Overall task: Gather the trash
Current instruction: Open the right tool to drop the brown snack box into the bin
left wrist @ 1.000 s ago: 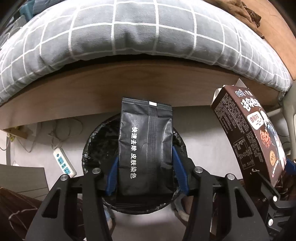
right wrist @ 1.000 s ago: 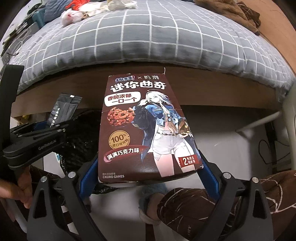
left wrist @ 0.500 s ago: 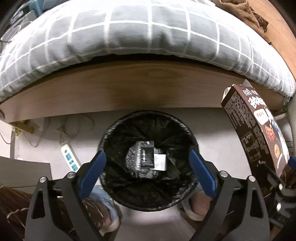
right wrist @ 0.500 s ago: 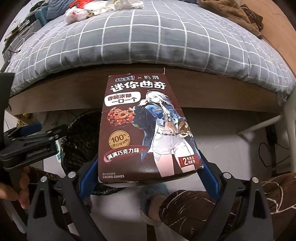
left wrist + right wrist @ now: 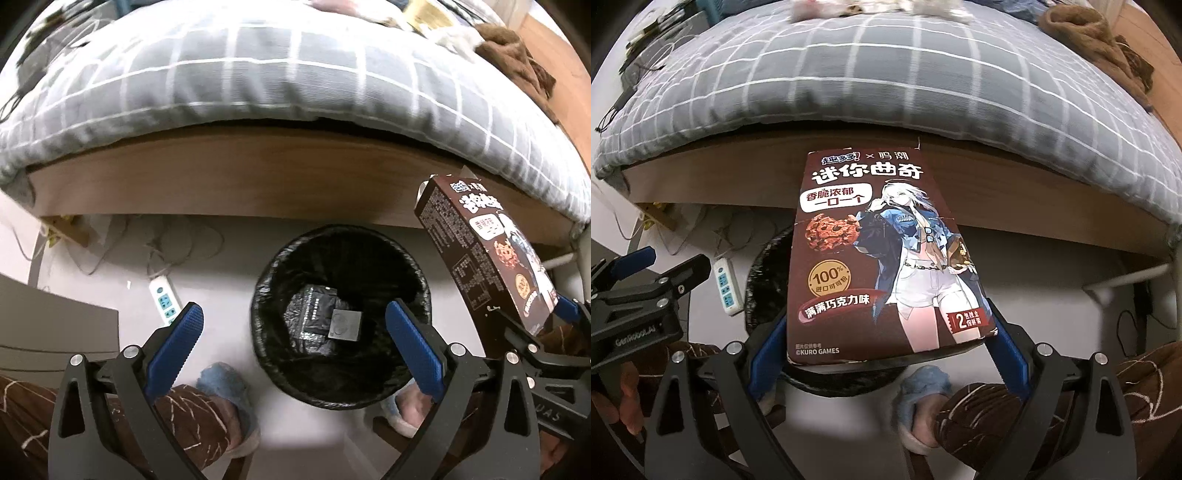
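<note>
Cookie box (image 5: pixel 882 258) clamped in right gripper (image 5: pixel 886 345) above bin (image 5: pixel 341 314) rim.

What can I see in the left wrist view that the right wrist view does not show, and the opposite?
Only the left wrist view shows the black pouch lying inside the bin, and the open left tool, nothing between its pads. Only the right wrist view shows the cookie box's front picture, clamped in the right tool. Both show the cookie box, the bin, the power strip and the bed.
</note>
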